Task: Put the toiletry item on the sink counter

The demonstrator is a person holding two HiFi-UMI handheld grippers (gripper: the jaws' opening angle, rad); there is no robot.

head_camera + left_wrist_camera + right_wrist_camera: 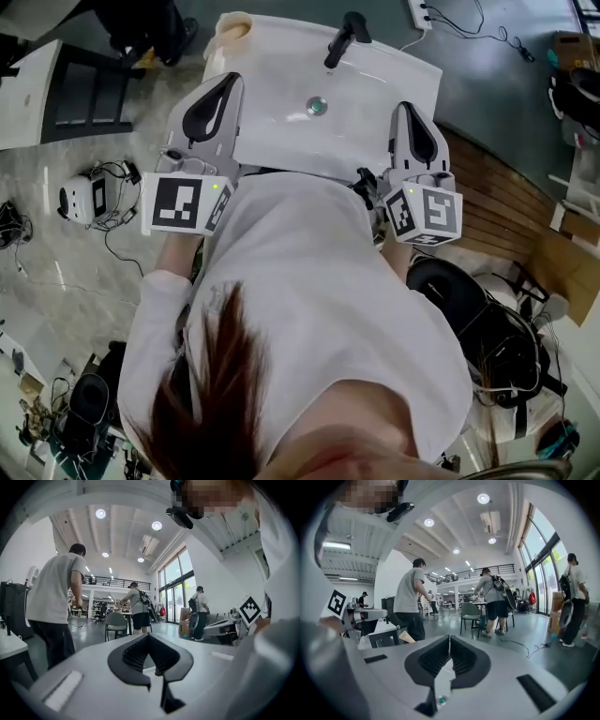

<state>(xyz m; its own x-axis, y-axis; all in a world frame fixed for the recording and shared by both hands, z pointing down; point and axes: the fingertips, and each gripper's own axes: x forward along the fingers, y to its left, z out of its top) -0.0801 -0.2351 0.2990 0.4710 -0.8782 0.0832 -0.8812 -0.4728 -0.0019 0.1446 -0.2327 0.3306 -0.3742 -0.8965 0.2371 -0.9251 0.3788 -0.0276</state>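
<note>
Both tools are raised in front of the person's chest, near the sink [281, 56]. Their tips point away from the person, out into the room.

The left tool [228, 82] is clenched. In the left gripper view its black jaws meet at the tips [148, 635] with nothing between them. The right tool [405, 109] is clenched too. Its own view shows the ribbed jaws pressed together [449, 637], and they are empty.

The sink is white, with a black tap [343, 37] at its far edge and a round drain [317, 106] in the basin. A beige item [232, 29] stands at the sink's far left corner, well apart from both tools. Whether this is the toiletry item I cannot tell; it is too small to make out. Nothing else lies on the white rim.

A small white device [80, 199] with cables sits on the pale floor to the left of the person. On the right there are wooden boards [497, 211] and a black bag [478, 323].

The tool views look into a tall hall with ceiling lamps and big windows. A person in a grey shirt [51, 597] stands on the left of the left gripper view. A grey chair [116, 623] is further off, with a person carrying a backpack [138, 604] beside it.
</note>
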